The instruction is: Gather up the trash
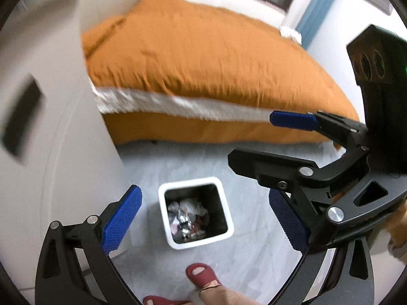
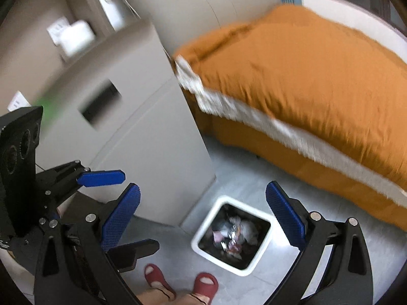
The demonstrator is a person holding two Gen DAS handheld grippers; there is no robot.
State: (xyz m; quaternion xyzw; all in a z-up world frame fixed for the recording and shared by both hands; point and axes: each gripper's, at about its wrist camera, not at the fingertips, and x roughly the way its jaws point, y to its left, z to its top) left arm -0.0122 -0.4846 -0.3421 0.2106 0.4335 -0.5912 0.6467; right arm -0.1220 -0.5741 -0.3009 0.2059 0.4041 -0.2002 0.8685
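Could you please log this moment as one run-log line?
left claw: open, empty | right claw: open, empty | both above bin | crumpled trash inside

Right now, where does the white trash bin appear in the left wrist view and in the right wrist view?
Left wrist view: the white trash bin stands on the floor at lower centre, seen between the left gripper fingers.
Right wrist view: the bin is at lower centre-right, between the right gripper fingers.
Shared landmark: the orange bed behind the bin in both views.
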